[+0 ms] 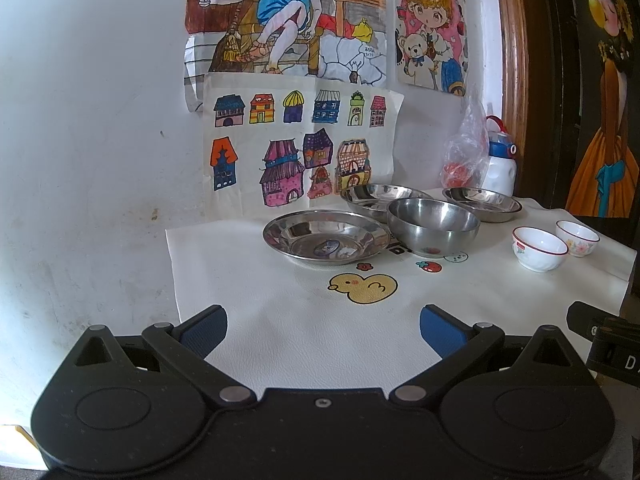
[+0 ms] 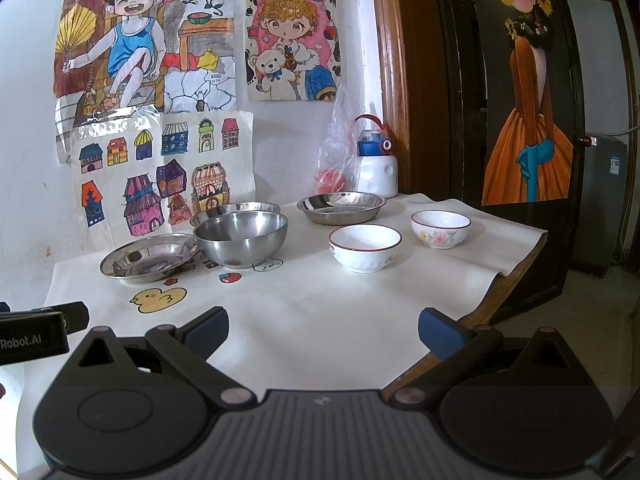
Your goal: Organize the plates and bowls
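Evidently nothing is sorted yet: both grippers hang wide open and empty at the near edge of the table [image 2: 328,320]

Around the steel bowl [image 2: 241,240]: one steel plate [image 2: 148,258] touching its left, another [image 2: 236,209] behind, a third [image 2: 341,208] back right; two white bowls [image 2: 365,247] well right, unstacked; left gripper [image 1: 323,326] and right gripper [image 2: 323,326] stay clear, presumably choosing

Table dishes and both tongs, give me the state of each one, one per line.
Left tongs: open, holding nothing.
Right tongs: open, holding nothing.
Steel bowl: upright, empty.
Near steel plate: upright, unstacked.
Back steel plate: upright, partly hidden behind the steel bowl.
Right steel plate: upright, empty.
Near white bowl: upright, empty.
Flowered white bowl: upright, empty.
Water bottle: upright, lid closed.
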`<state>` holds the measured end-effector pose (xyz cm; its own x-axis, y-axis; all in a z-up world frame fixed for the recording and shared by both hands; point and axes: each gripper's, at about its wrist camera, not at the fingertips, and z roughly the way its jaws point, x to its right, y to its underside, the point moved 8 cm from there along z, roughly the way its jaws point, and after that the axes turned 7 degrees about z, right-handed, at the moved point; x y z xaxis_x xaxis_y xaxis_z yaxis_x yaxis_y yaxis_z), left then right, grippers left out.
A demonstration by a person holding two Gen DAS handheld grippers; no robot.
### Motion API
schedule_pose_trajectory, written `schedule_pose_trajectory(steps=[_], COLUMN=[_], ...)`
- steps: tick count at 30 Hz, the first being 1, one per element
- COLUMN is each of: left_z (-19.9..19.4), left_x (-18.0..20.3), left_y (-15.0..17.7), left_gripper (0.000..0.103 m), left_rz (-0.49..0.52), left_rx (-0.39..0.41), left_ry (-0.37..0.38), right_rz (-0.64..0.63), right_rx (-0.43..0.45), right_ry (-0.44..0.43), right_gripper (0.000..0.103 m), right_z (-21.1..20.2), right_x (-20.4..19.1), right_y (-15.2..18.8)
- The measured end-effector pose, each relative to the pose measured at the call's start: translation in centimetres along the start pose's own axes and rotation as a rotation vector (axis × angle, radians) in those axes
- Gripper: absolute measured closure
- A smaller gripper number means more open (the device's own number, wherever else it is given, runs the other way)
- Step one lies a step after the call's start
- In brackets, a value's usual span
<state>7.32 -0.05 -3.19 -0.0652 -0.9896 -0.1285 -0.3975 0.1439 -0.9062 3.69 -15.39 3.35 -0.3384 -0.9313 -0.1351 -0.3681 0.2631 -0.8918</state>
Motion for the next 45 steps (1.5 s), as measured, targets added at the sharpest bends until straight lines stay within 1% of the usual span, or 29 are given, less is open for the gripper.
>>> schedule_pose_trajectory(steps=[8, 15, 21, 26, 30, 34, 40, 45], left_z=[-0.1, 1.1, 2.4, 3.9, 5.3, 6.9, 9.5, 12.5], left_x=[1.2, 0.7, 0.6, 0.6, 0.8, 1.4, 2.9, 5.2], left_y=[0.0, -0.1, -0.9, -2.3, -4.0, -6.2, -10.2, -14.4], left_gripper=[0.001, 0.001, 0.001, 0.001, 0.001, 0.001, 0.001, 0.001], left_rz=[0.004, 0.004, 0.021, 0.036, 0.067, 0.093, 0.089, 0.128], left_rx=[-0.008, -0.019, -0.027, -0.021, -0.014, -0.015, -0.029, -0.038], left_ry=[0.006, 0.004, 0.012, 0.042, 0.049, 0.076, 0.175, 0.251], right_rz=[0.001, -0.006, -0.050, -0.129, -0.174, -0.183, -0.175, -0.170], right_rx=[-0.006, -0.013, -0.014, -0.033, -0.023, -0.030, -0.082, -0.093], right_ry=[0.003, 0.008, -0.011, -0.042, -0.063, -0.083, -0.152, -0.149], right_gripper=[0.000, 0.000, 0.000, 0.000, 0.000, 0.000, 0.000, 0.000], right_z=[0.5, 1.2, 2.6, 4.4, 5.9, 7.3, 9.6, 11.8], right_x=[0.3, 0.6, 0.5, 0.4, 0.6, 1.3, 2.7, 5.0], right_y=[0.5, 0.1, -0.9, -2.3, -4.3, -6.2, -8.1, -10.8])
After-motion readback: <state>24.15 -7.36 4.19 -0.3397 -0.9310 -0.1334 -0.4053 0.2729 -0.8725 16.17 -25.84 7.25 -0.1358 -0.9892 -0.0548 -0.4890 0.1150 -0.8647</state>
